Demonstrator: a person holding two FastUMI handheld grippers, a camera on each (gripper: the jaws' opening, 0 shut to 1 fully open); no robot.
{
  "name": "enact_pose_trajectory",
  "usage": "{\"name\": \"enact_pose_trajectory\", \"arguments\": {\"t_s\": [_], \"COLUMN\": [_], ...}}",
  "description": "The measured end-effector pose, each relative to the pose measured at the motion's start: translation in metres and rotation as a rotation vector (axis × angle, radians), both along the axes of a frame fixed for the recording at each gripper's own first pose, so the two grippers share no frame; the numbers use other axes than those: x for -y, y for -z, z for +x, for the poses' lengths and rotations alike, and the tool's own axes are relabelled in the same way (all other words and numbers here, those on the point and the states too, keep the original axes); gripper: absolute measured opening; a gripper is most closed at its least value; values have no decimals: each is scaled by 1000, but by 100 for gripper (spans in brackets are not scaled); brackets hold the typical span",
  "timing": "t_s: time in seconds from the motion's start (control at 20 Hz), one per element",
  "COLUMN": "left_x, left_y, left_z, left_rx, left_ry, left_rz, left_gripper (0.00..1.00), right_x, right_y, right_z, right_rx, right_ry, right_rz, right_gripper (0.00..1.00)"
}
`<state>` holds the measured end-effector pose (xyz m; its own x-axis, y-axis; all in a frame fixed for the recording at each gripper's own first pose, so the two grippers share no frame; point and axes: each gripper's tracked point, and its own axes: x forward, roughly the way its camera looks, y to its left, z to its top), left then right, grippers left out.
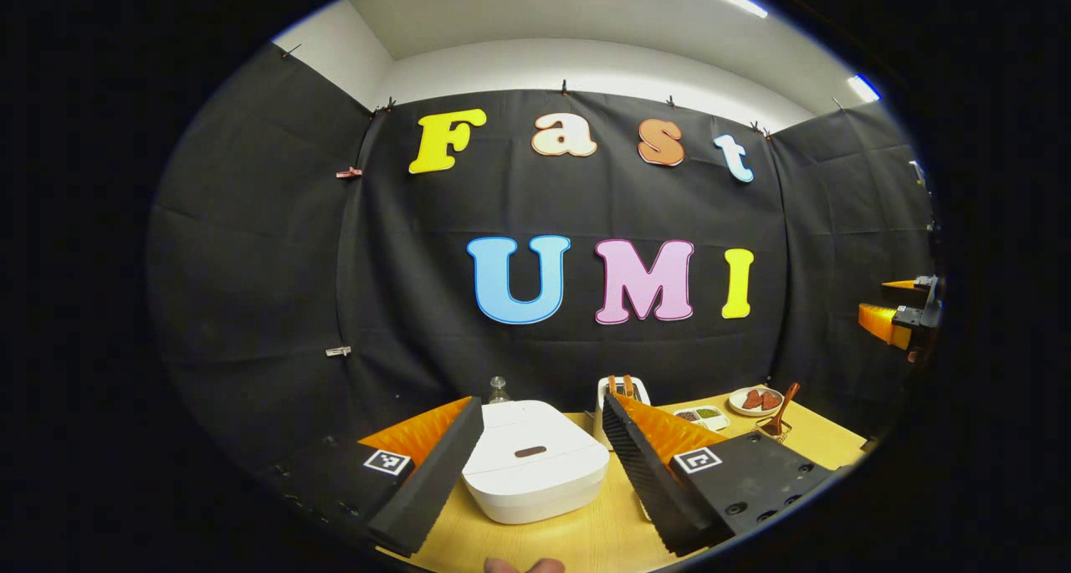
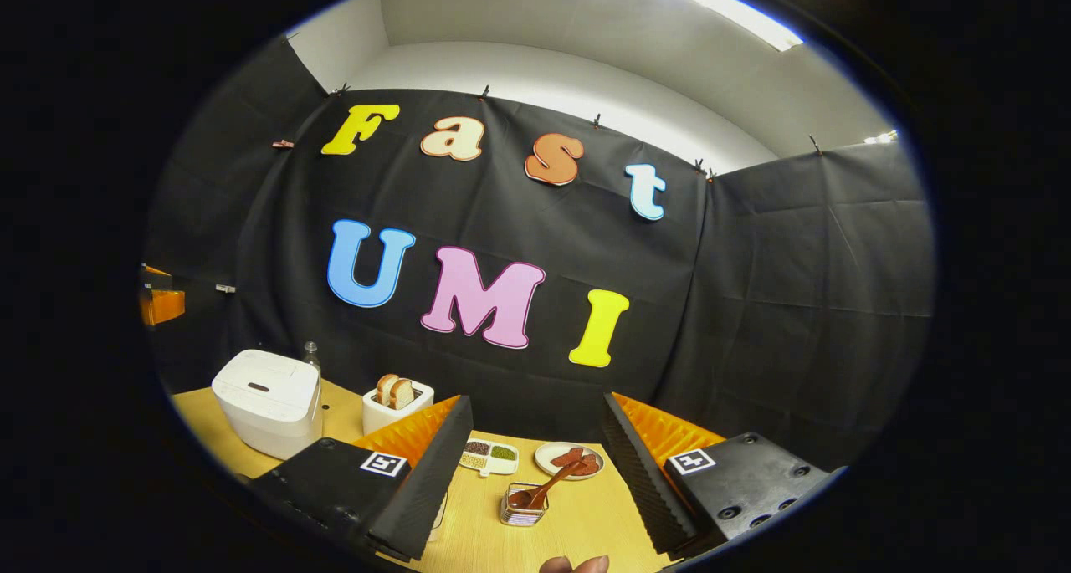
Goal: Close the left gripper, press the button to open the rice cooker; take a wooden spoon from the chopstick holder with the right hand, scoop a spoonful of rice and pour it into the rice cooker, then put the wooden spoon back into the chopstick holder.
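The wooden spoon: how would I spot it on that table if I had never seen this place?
Start at the big white rice cooker at the table's left end and move right, past the toaster holding bread. Nearer the front edge stands a small wire chopstick holder. The wooden spoon leans out of it, a brown utensil sticking up at a slant.
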<state>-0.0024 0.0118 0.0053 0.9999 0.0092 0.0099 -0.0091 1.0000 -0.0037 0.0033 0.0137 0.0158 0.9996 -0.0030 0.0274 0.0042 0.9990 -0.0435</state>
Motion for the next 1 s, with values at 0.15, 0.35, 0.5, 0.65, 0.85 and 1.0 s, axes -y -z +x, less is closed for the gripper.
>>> {"name": "enact_pose_trajectory", "arguments": {"t_s": [0.15,0.35,0.5,0.65,0.85,1.0], "left_x": [3,10,-2,2,-8,-10], "left_y": [-1,-6,-10,-8,15,34], "left_z": [-1,-1,0,1,26,55], "left_rx": [5,20,28,7,-114,-226], "left_ry": [27,85,105,181,241,278], "left_rz": [-2,-34,-74,-124,-99,-79], "left_gripper": [92,31,8,7,7,7], "right_x": [1,1,-1,0,-4,-6], "right_y": [4,3,-1,-3,2,7], "right_z": [0,2,2,0,-3,-5], "right_rx": [-6,-8,-3,2,-10,-23], "right_ry": [2,10,7,11,5,6], "right_rz": [4,20,4,-8,-18,-17], "right_gripper": [97,97,97,97,97,97]}}
